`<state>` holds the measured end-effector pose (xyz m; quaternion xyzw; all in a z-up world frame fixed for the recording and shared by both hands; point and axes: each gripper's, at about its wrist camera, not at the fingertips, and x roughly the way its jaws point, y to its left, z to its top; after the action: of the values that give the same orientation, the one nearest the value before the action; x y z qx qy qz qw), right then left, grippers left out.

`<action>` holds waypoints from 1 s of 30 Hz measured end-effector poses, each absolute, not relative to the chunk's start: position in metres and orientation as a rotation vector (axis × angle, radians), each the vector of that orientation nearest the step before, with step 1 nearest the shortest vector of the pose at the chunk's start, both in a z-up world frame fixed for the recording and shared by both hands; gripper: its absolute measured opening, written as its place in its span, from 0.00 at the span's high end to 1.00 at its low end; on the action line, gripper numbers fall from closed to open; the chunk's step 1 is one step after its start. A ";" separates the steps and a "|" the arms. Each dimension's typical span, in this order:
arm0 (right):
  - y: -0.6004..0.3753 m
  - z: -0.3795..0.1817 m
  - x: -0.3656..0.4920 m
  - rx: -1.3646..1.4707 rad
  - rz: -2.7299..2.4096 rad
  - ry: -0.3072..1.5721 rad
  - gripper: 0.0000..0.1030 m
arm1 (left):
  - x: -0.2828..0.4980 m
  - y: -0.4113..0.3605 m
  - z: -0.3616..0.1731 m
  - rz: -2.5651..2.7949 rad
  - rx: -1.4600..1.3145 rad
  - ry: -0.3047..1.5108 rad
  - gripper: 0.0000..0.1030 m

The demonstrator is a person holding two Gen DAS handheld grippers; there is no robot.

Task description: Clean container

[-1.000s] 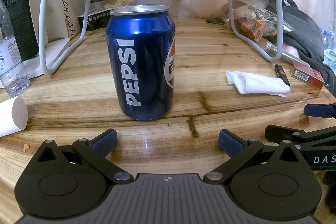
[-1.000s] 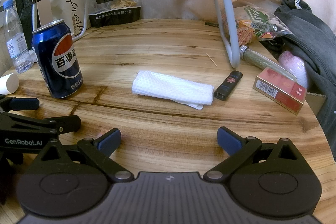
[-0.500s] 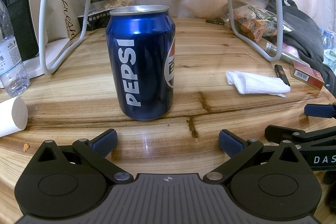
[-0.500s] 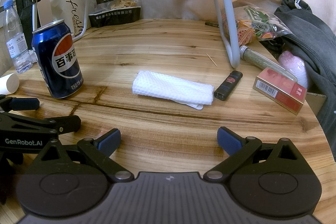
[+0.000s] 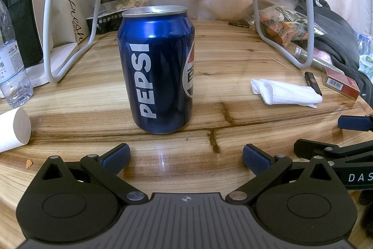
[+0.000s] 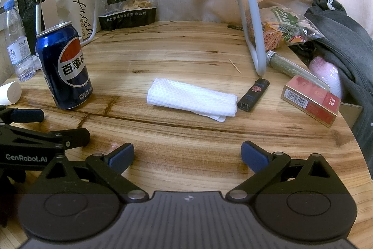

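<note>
A blue Pepsi can [image 5: 158, 71] stands upright on the wooden table, right in front of my left gripper [image 5: 186, 156], which is open and empty a short way back from it. The can also shows at the left in the right wrist view [image 6: 64, 67]. A folded white paper towel [image 6: 192, 99] lies flat ahead of my right gripper [image 6: 187, 156], which is open and empty. The towel also shows at the right in the left wrist view [image 5: 286, 92].
A white folding stand [image 5: 279, 25] straddles the back of the table. A black lighter [image 6: 254, 95], a red cigarette pack [image 6: 310, 100] and a glass tube [image 6: 291, 67] lie right. A water bottle [image 5: 11, 62] and paper roll [image 5: 14, 130] lie left. Snack bags and dark clothing sit behind.
</note>
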<state>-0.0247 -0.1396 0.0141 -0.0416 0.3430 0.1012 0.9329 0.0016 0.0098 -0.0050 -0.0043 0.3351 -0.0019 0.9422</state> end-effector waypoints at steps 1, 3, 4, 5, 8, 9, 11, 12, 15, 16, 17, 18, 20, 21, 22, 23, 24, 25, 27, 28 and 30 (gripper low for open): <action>-0.140 0.014 -0.025 -0.085 0.207 0.702 0.00 | 0.002 0.010 -0.005 -0.004 -0.009 0.683 0.00; -0.140 0.014 -0.025 -0.085 0.207 0.702 0.00 | 0.002 0.010 -0.006 -0.003 -0.008 0.683 0.00; -0.140 0.014 -0.025 -0.085 0.207 0.702 0.00 | 0.003 0.010 -0.006 -0.003 -0.008 0.684 0.00; -0.140 0.014 -0.025 -0.086 0.207 0.702 0.00 | 0.003 0.010 -0.007 -0.003 -0.008 0.684 0.00; -0.140 0.014 -0.024 -0.086 0.207 0.702 0.00 | 0.000 0.011 -0.007 -0.004 -0.009 0.684 0.00; -0.140 0.014 -0.024 -0.086 0.207 0.702 0.00 | 0.000 0.012 -0.007 -0.004 -0.010 0.684 0.00; -0.139 0.014 -0.023 -0.086 0.207 0.703 0.00 | 0.001 0.011 -0.005 -0.004 -0.010 0.684 0.00; -0.139 0.014 -0.023 -0.086 0.207 0.703 0.00 | 0.001 0.011 -0.005 -0.004 -0.010 0.684 0.00; -0.139 0.014 -0.024 -0.095 0.208 0.705 0.00 | 0.001 0.011 -0.004 -0.003 -0.010 0.685 0.00; -0.139 0.014 -0.024 -0.098 0.208 0.705 0.00 | 0.000 0.011 -0.004 -0.003 -0.010 0.685 0.00; -0.139 0.014 -0.024 -0.098 0.208 0.705 0.00 | 0.000 0.011 -0.004 -0.003 -0.010 0.685 0.00; -0.138 0.014 -0.024 -0.098 0.208 0.705 0.00 | 0.000 0.011 -0.004 -0.003 -0.010 0.684 0.00; -0.139 0.014 -0.024 -0.097 0.208 0.705 0.00 | 0.000 0.011 -0.004 -0.003 -0.010 0.684 0.00; -0.139 0.014 -0.024 -0.097 0.208 0.705 0.00 | 0.000 0.011 -0.004 -0.003 -0.010 0.685 0.00; -0.139 0.014 -0.024 -0.097 0.208 0.705 0.00 | 0.000 0.011 -0.004 -0.003 -0.010 0.685 0.00; -0.139 0.014 -0.024 -0.097 0.208 0.705 0.00 | 0.000 0.011 -0.004 -0.003 -0.010 0.685 0.00; -0.139 0.014 -0.024 -0.096 0.209 0.705 0.00 | 0.000 0.011 -0.004 -0.003 -0.010 0.684 0.00; -0.139 0.014 -0.024 -0.097 0.208 0.705 0.00 | 0.001 0.011 -0.004 -0.003 -0.010 0.684 0.00; -0.138 0.014 -0.023 -0.099 0.209 0.705 0.00 | 0.001 0.011 -0.004 -0.003 -0.010 0.684 0.00; -0.138 0.014 -0.023 -0.101 0.213 0.705 0.00 | 0.001 0.011 -0.004 -0.003 -0.010 0.684 0.00; -0.139 0.014 -0.021 -0.106 0.225 0.705 0.00 | 0.001 0.011 -0.004 -0.003 -0.009 0.684 0.00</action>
<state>-0.0213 -0.1386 0.0140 -0.0516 0.3442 0.1098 0.9310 0.0008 0.0107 -0.0042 -0.0046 0.3356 -0.0017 0.9420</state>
